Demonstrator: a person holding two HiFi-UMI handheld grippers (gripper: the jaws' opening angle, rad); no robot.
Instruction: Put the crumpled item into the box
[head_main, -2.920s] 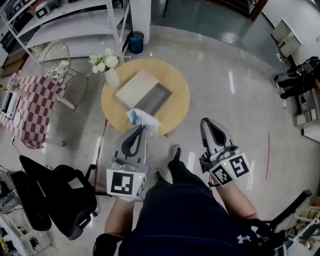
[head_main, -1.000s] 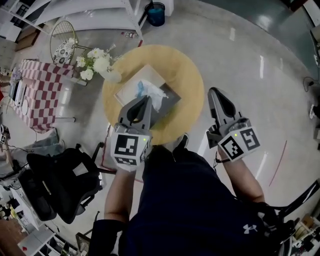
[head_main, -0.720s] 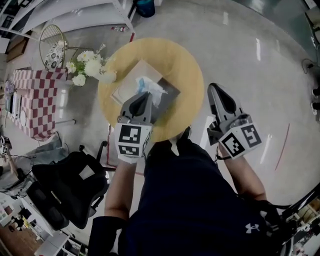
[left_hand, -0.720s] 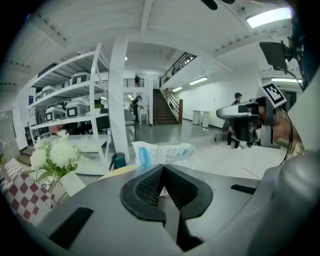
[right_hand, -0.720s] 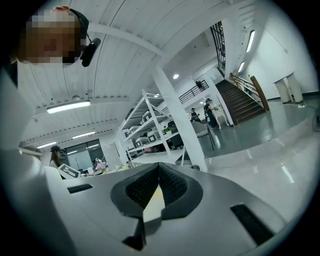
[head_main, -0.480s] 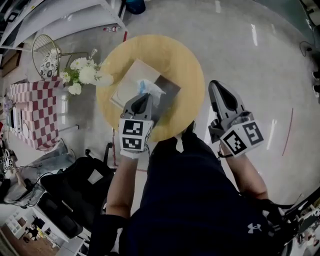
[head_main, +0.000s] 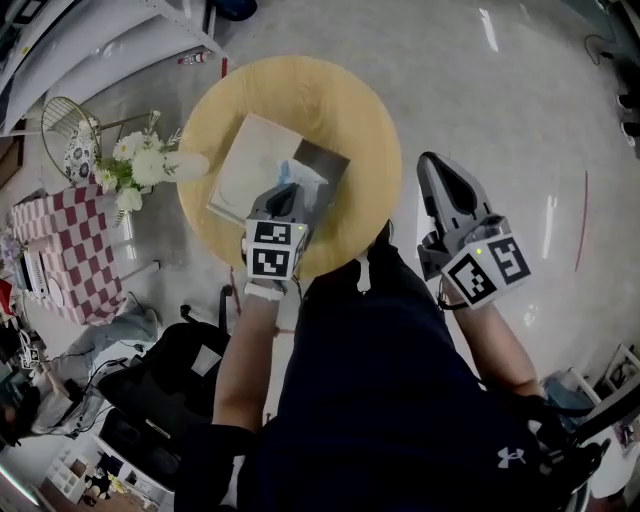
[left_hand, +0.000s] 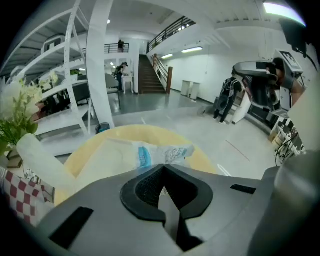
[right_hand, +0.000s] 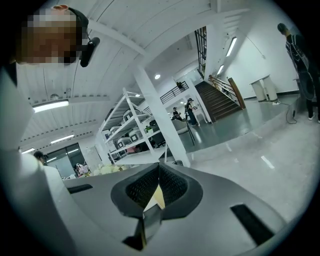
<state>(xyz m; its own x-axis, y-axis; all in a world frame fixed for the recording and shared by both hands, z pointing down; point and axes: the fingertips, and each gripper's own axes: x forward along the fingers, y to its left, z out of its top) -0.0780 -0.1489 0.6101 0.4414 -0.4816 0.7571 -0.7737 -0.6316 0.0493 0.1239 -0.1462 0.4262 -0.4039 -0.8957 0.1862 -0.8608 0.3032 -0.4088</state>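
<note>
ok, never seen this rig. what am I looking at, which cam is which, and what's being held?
There is no robot here. A person holds a two-jaw gripper in each hand. The top-down picture comes from a camera on the person's head. The other two come from cameras riding on each gripper, looking along its jaws. The cubes with square markers are parts of the grippers.

On the round yellow table stand an open box and a vase of flowers.

The left gripper has its jaws shut on the crumpled item, a white and blue wrapper, and holds it at the box. The right gripper is shut with nothing in it, and sits beside the table, over the floor.
</note>
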